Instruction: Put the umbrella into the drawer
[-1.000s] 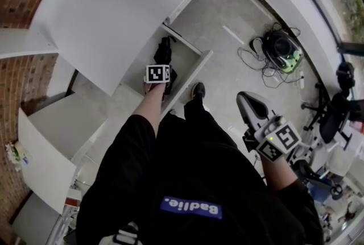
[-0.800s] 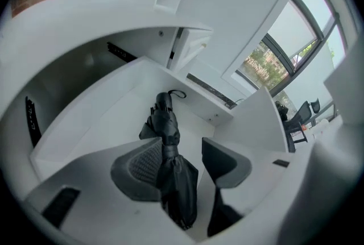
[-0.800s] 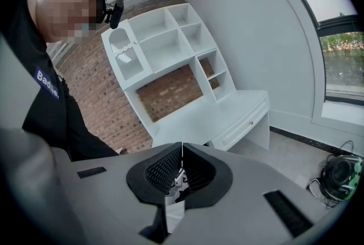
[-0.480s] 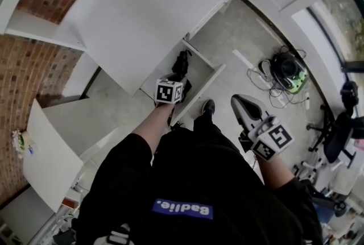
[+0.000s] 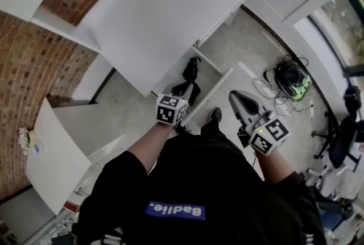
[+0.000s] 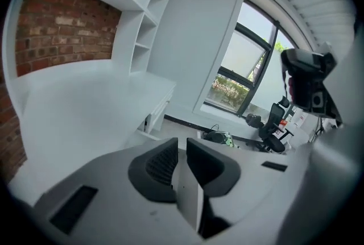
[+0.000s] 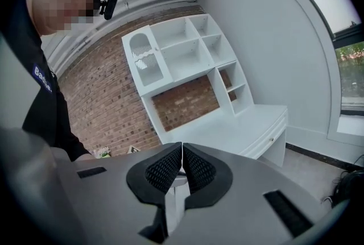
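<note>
A black folded umbrella (image 5: 190, 74) lies inside the open white drawer (image 5: 219, 84) under the white desk (image 5: 170, 16). My left gripper (image 6: 182, 142) is held up well above the drawer, and its marker cube (image 5: 170, 109) shows in the head view. Its jaws have just been closing; a slim gap remains and nothing is between them. My right gripper (image 5: 239, 99) hovers to the right of the drawer over the floor. Its pads meet in the right gripper view (image 7: 182, 161) and it holds nothing.
A tangle of cables and a green-and-black device (image 5: 290, 78) lie on the floor at the right, with an office chair (image 5: 341, 141) beyond. A low white cabinet (image 5: 51, 153) stands at the left by the brick wall. My shoe (image 5: 215, 116) is just before the drawer front.
My left gripper has risen out of the drawer, leaving the umbrella lying in it. The right gripper has drifted a little up and inward.
</note>
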